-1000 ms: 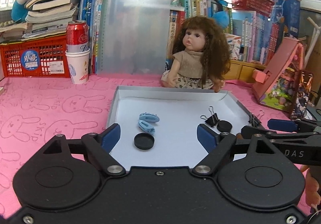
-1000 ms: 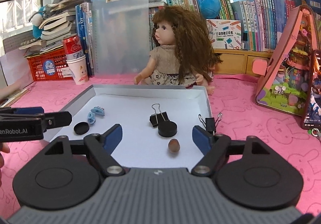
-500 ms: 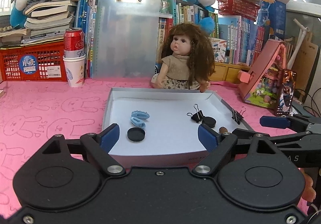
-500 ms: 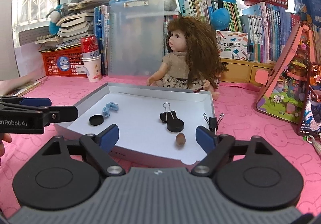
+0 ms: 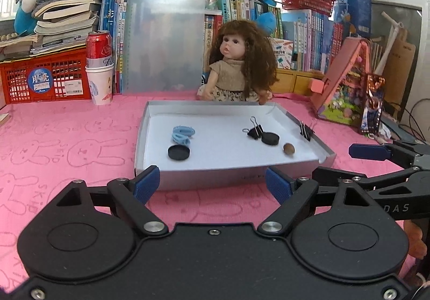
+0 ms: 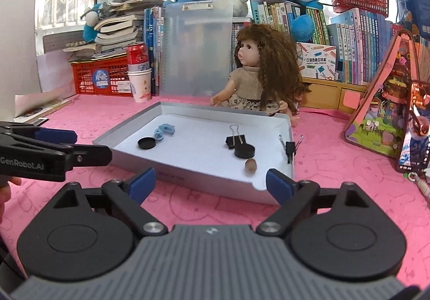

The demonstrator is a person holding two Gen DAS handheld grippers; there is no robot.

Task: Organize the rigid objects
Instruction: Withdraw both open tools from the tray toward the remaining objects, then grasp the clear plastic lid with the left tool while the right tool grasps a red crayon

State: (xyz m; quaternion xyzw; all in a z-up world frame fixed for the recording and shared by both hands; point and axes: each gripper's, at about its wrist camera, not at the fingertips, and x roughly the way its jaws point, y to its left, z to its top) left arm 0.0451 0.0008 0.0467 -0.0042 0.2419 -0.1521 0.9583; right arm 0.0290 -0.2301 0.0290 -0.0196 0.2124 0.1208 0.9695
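Both my grippers hover just short of the shallow grey tray (image 5: 326, 150) on the pink mat (image 5: 67, 138): the left gripper (image 5: 212, 187) is spread wide and empty, and the right gripper (image 6: 211, 183) has just been opening, nothing between its jaws. Inside the tray lie two black discs (image 5: 178, 152), pale blue clips (image 5: 182, 134), a black binder clip (image 5: 254, 130) and a brown nut (image 5: 289, 149); another binder clip (image 5: 306, 132) sits on its right rim.

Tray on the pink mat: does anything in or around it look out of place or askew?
One binder clip straddles the tray's right wall, tilted, instead of lying flat inside like the other binder clip. The near right corner of the tray looks torn or notched.
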